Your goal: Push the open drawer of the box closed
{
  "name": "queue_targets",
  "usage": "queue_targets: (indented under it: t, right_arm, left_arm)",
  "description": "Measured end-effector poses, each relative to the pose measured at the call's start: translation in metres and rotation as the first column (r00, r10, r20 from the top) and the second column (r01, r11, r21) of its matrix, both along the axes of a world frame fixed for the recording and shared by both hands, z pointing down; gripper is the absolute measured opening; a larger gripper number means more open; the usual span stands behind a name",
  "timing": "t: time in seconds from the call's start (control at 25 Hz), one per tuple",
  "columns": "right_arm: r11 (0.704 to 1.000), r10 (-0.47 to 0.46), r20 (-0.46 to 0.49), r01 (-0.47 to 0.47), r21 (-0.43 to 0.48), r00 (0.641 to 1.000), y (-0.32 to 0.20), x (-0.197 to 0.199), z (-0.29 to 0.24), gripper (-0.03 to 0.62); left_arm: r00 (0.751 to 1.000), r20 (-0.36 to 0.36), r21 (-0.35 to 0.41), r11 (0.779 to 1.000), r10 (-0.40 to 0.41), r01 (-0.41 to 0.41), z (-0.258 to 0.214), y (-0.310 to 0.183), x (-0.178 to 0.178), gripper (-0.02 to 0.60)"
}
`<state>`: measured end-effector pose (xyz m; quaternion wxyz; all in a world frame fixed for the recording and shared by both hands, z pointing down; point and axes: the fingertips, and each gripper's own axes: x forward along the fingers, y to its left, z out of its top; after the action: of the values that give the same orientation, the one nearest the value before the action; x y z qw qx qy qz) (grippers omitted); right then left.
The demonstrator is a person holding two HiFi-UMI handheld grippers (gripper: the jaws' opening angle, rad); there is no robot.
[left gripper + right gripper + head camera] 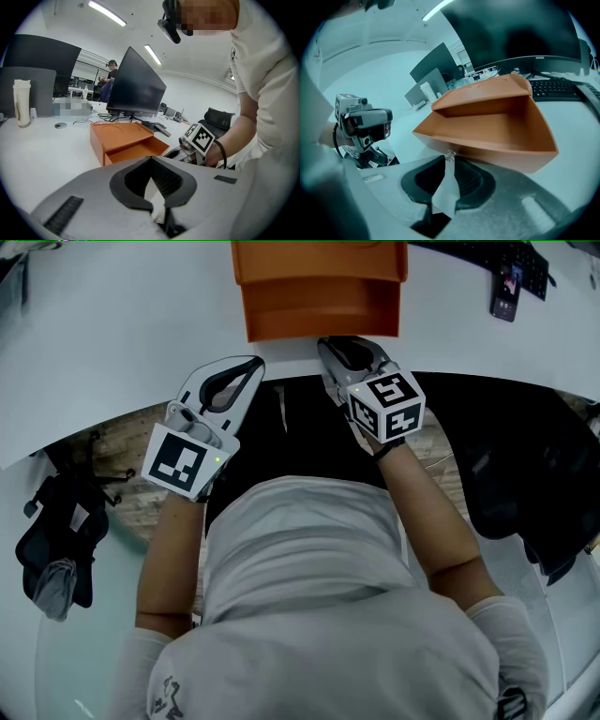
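**Right gripper at the front of the open drawer**

A flat rectangular orange box (pixel 319 259) sits on the smooth white table (pixel 122 343), at its far side from the person. Its shallow orange drawer (pixel 323 310) is pulled out towards them. The right gripper (pixel 449 159) has its jaws pressed together, tips at the small silvery knob (pixel 450 154) on the drawer front; whether they touch it or merely sit just beside it is hard to tell. The left gripper (pixel 151 159), jaws likewise closed on nothing, hovers near the table edge, left of the drawer and apart from it

Head view overhead; both gripper views low, close on shared drawer (pixel 323 310).
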<state>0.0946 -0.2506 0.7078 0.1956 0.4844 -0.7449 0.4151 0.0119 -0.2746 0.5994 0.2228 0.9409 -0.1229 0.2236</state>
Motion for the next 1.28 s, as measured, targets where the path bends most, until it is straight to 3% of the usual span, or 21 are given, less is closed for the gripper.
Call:
queue_targets:
  t: [0.48,1.28]
  right_arm:
    - [0.999,-0.036,-0.011,0.036,0.012,0.999,-0.039,0.017,0.002,0.064]
    - [0.999,-0.040,0.008,0.040,0.027,0.999,-0.091,0.028,0.000,0.064]
  left_arm:
    - [0.999,0.002,-0.013,0.999,-0.032,0.032,0.006,-0.023,0.018,-0.002]
    - [0.994,0.025,0.008,0.994,-0.110,0.110,0.009,-0.037,0.007,-0.002]
